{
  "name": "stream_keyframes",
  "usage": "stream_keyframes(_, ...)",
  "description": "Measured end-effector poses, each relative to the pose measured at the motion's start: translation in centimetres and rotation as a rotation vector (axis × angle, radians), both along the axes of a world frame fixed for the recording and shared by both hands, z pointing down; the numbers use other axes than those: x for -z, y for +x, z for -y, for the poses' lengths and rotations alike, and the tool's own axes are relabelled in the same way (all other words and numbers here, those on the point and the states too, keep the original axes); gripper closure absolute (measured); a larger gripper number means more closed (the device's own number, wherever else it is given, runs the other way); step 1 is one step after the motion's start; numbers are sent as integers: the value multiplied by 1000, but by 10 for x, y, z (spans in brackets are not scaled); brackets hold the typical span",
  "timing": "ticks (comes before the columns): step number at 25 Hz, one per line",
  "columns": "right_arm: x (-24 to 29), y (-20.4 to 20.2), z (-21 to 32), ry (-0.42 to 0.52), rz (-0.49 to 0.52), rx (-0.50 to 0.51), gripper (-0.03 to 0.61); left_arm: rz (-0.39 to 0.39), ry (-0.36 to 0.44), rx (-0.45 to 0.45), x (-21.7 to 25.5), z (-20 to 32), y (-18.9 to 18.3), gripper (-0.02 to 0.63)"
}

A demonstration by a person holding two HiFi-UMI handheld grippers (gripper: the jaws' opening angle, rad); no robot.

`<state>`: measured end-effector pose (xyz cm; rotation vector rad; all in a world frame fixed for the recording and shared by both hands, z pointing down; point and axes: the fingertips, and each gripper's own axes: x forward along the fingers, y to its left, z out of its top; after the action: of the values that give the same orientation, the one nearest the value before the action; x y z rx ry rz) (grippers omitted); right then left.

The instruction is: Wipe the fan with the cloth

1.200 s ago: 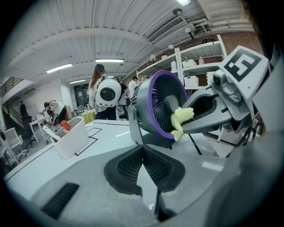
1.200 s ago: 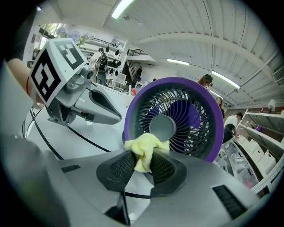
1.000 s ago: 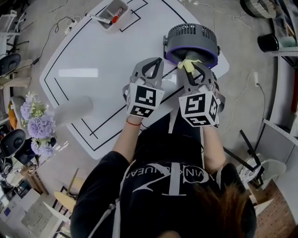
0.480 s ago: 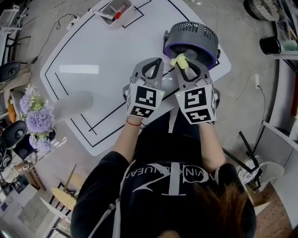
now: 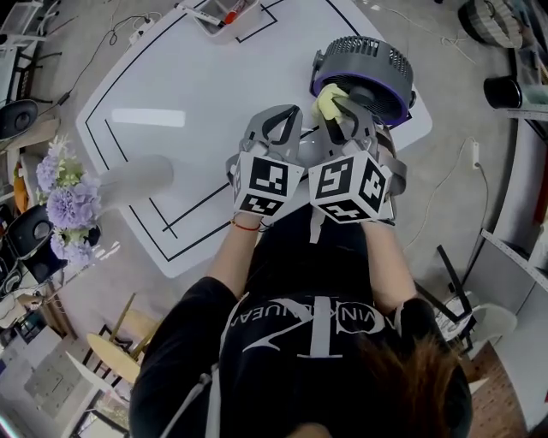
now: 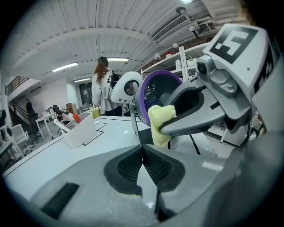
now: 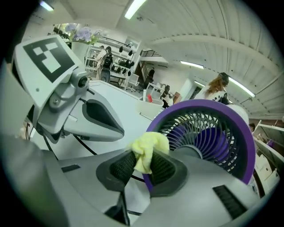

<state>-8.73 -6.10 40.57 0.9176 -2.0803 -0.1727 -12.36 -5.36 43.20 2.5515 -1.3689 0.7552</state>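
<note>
A grey desk fan (image 5: 364, 73) with a purple front ring stands at the table's far right corner. My right gripper (image 5: 336, 115) is shut on a bunched yellow cloth (image 5: 326, 104), which presses on the left part of the purple rim. In the right gripper view the cloth (image 7: 148, 148) sticks up between the pads, right in front of the fan grille (image 7: 208, 137). My left gripper (image 5: 278, 130) is beside it on the left, over the table, shut and empty; its pads (image 6: 133, 165) meet. From there the cloth (image 6: 160, 122) and fan (image 6: 155, 95) show ahead.
The fan stands on a white table (image 5: 197, 103) marked with black lines. A white bin (image 5: 224, 13) with markers sits at the far edge. Purple flowers (image 5: 64, 201) are left of the table. A person (image 6: 103, 88) stands in the background.
My right gripper has slid left along the fan's purple rim with the cloth and rolled, so its marker cube shows two faces. The left gripper has kept still.
</note>
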Motion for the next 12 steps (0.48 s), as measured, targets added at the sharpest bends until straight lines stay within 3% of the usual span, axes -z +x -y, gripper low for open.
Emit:
stream_keyframes(4,6,-4,-1,-22,5,19,489,-3,0,5,2,-3,-1,601)
stream_keyframes(12,36,-9,5,-30,129,2,489,-10,16,12,14,-9,-1,601)
